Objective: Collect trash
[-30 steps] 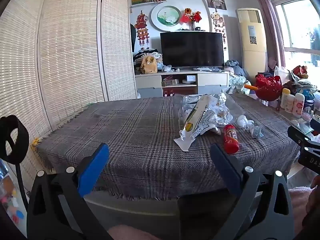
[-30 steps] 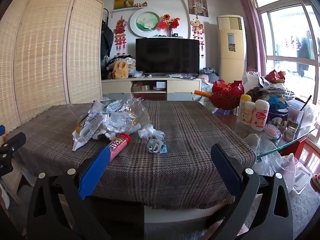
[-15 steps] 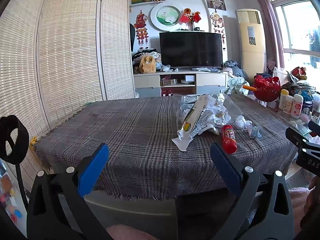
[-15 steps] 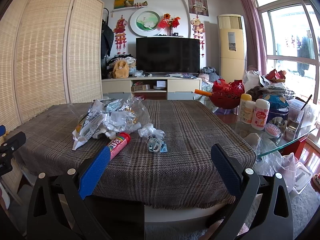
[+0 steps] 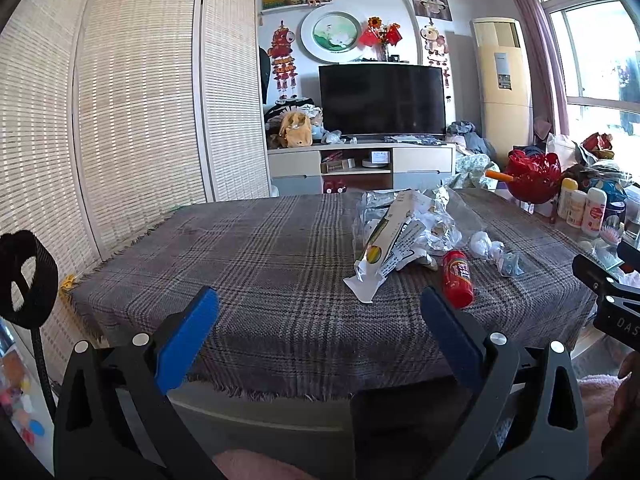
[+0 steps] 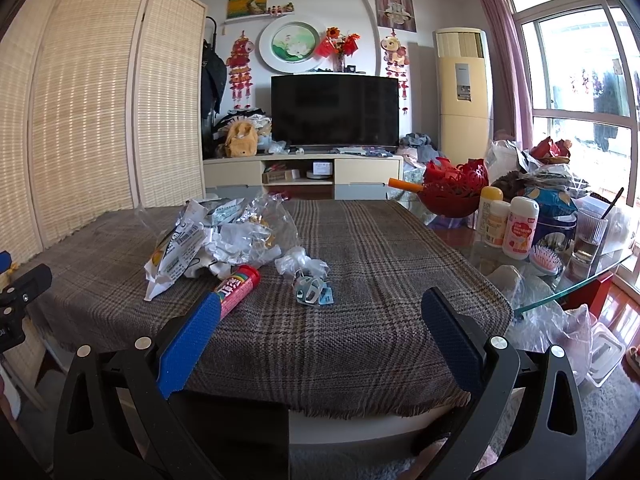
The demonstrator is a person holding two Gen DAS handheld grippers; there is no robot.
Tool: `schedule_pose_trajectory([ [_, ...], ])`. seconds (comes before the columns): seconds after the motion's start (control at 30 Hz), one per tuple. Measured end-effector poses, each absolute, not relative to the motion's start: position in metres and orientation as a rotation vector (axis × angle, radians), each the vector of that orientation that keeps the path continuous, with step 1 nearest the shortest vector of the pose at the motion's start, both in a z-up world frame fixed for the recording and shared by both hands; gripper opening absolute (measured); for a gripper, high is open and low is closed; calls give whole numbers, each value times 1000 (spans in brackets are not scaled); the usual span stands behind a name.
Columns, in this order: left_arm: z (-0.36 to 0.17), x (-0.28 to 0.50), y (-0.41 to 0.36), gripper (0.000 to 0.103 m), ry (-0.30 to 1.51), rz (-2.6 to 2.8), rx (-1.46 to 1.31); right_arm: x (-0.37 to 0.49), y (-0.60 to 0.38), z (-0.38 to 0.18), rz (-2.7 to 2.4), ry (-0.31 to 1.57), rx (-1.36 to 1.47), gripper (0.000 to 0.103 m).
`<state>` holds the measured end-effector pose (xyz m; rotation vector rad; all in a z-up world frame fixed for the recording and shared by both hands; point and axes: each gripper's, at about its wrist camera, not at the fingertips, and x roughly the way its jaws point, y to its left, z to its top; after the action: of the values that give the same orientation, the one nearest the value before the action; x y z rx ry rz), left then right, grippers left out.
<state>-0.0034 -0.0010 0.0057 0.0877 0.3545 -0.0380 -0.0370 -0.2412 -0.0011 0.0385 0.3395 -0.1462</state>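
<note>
- Jaws of the left gripper [image 5: 320,320] stand wide with nothing between them, hanging off the near edge of the surface [image 5: 260,264], which is draped in a grey plaid cloth [image 6: 380,280].
- Jaws of the right gripper [image 6: 320,322] are likewise spread wide and bare, short of the near edge, toward the near right corner.
- Red cylindrical tube [image 6: 237,285] lies on its side on the cloth, nearest the near edge of all the trash.
- Small crumpled blue-and-white wrapper [image 6: 314,290] lies just right of the tube, with a wad of clear plastic [image 6: 300,262] touching it on the far side.
- White printed package [image 5: 386,252] rests tilted against a heap of crumpled paper and clear film [image 6: 244,232], mid-surface, behind the tube.
- Red basket [image 6: 456,188] and white bottles [image 6: 520,232] stand on glass past the cloth's right edge.
- Television [image 6: 335,110] stands against the far wall.
</note>
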Motion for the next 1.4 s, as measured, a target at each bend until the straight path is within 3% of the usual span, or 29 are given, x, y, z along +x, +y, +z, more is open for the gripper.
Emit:
schedule_pose_trajectory([
  [0.8,8,-3,-1,96,352,-35,95,-34,-243,-4,-140,351,59,100],
  [1.4,-28,37,9,96,485,-72,119,7,-257,-33,-108,546,147,100],
])
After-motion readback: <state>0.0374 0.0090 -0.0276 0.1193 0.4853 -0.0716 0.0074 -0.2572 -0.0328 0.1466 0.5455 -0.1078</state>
